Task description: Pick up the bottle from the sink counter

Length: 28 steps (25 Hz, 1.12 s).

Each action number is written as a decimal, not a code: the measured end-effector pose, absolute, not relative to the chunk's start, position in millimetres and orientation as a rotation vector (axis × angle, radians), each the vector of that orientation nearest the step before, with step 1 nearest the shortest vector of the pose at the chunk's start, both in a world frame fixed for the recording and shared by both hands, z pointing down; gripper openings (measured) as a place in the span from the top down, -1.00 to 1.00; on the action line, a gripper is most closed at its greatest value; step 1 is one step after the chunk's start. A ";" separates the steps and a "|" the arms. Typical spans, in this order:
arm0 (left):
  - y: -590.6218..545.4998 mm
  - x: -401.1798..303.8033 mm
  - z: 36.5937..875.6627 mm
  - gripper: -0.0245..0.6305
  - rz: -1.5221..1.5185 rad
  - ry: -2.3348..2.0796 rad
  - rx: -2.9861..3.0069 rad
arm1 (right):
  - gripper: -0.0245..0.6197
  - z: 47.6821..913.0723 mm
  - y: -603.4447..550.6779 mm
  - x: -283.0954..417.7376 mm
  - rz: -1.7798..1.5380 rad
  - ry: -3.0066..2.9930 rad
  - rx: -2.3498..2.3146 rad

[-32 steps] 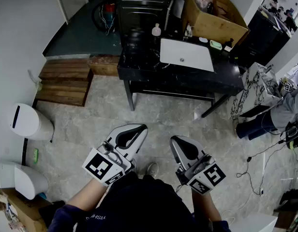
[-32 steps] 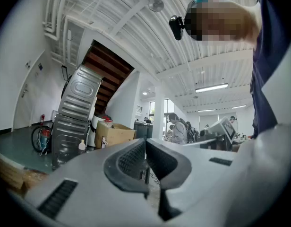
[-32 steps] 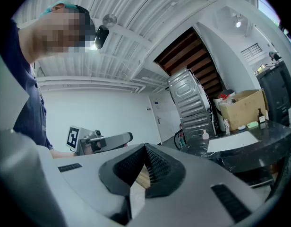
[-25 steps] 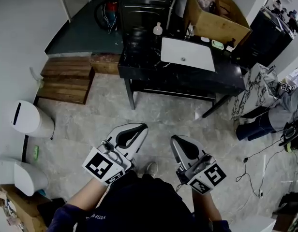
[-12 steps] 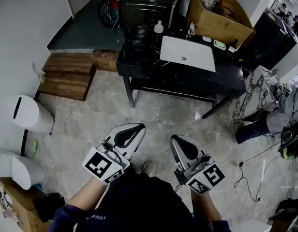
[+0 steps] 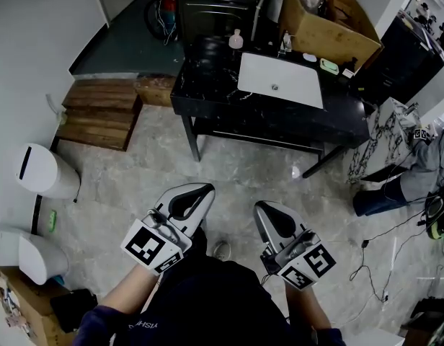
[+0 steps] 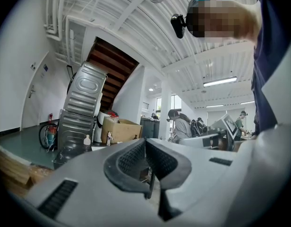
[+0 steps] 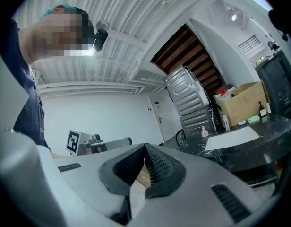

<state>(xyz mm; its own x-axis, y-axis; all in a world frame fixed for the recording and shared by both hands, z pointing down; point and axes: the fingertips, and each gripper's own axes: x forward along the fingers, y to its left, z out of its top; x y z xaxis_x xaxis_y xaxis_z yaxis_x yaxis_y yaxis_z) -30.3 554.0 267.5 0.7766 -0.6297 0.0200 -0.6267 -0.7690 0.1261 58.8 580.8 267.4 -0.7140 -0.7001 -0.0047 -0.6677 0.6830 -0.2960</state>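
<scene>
Left gripper and right gripper are pressed closed, empty. Bottle at counter's back edge could get knocked over unless they're spread.

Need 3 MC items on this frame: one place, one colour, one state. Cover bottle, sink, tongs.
1. Where is the bottle?
A) on the counter, left of the sink in the head view
B) inside the cardboard box
C) on the floor

2. What colour is the sink?
A) black
B) white
C) green

3. The left tongs and right tongs are:
A) open
B) shut on the bottle
C) shut, empty

Answers:
1 A, the bottle stands on the dark counter beside the sink.
2 B, the sink is white against the black counter.
3 C, each gripper view shows jaws together with nothing between.
</scene>
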 end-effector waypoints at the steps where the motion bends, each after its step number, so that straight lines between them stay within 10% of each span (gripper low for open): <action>1: 550.0 -30.5 268.9 0.89 -0.035 -1.008 2.842 | 0.86 268.5 577.0 58.1 -0.418 2.773 -1.132; 28: 355.7 -80.3 284.6 0.89 -0.030 -0.921 2.843 | 0.86 275.2 386.8 -9.3 -0.458 2.774 -1.181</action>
<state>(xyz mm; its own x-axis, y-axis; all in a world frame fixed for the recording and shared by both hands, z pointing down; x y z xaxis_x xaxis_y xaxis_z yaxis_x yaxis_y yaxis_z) -80.3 355.7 284.6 0.8109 -0.5844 0.0280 -0.5814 -0.7995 0.1510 -9.3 386.8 275.2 -0.6964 -0.7170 0.0323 -0.6893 0.6556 -0.3082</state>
